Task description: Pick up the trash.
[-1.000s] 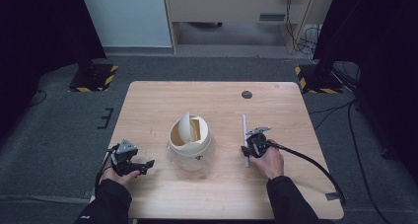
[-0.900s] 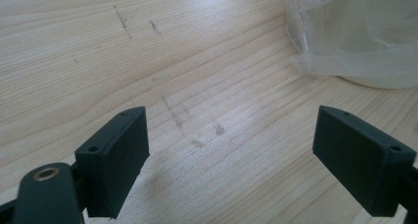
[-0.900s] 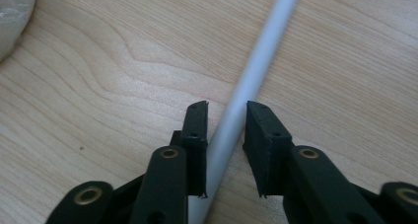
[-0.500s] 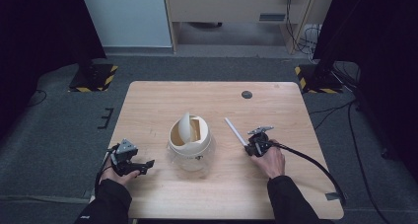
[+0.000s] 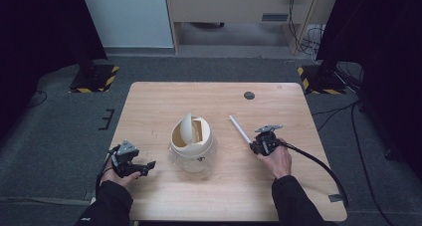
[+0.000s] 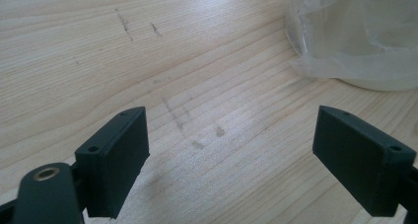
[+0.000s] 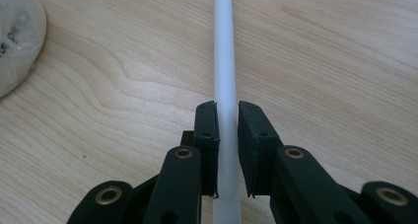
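I see the wooden desk (image 5: 164,106) across the middle of the high view, on grey floor. Near its centre stands a white bin (image 5: 191,141) lined with a clear plastic bag, its swing lid tilted up. In the left gripper view the bag-covered bin (image 6: 360,36) sits at the upper right of the frame. A small dark disc (image 5: 249,95) lies toward the desk's upper edge. Right of centre, my right gripper (image 5: 255,145) has its fingers clenched on a thin white rod (image 5: 240,129), which slants up and left from them; the right gripper view shows the rod (image 7: 225,61) pinched between both pads. At lower left, my left gripper (image 5: 149,165) rests with fingers spread wide, nothing between them.
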`<state>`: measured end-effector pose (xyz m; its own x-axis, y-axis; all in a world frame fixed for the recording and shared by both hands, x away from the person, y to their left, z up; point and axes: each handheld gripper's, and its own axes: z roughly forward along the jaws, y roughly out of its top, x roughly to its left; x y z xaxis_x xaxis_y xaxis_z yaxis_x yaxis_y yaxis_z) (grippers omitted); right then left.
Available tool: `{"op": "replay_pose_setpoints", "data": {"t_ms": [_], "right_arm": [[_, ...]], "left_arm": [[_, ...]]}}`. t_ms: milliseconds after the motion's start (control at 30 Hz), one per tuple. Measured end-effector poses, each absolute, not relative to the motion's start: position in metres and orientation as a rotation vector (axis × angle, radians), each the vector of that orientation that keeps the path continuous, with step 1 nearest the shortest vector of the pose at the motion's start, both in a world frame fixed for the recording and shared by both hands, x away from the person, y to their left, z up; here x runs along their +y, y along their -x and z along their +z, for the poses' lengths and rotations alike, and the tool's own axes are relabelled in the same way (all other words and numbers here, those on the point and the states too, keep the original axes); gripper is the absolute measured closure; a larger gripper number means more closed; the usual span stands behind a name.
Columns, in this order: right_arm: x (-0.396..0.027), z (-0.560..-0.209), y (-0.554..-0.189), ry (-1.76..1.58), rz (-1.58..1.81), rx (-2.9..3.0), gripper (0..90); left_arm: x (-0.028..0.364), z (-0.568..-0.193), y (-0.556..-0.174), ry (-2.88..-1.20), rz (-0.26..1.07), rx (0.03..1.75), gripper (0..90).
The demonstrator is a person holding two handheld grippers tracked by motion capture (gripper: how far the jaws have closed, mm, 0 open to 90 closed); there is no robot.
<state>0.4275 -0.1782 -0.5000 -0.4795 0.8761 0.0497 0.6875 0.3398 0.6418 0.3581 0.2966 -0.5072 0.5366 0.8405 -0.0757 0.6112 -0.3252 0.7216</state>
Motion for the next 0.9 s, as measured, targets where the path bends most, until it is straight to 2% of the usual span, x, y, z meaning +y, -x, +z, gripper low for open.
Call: {"op": "replay_pose_setpoints", "data": {"t_ms": [467, 900], "right_arm": [[-0.191, -0.472, -0.423, -1.394, 1.076, 2.199, 79.1], [-0.214, -0.426, -0.412, -1.321, 1.331, 2.008, 79.2]], "left_arm": [[0.297, -0.503, -0.357, -2.02, 0.423, 1.157, 13.6], [0.305, -0.468, -0.346, -1.792, 0.547, 1.106, 14.0]]}}
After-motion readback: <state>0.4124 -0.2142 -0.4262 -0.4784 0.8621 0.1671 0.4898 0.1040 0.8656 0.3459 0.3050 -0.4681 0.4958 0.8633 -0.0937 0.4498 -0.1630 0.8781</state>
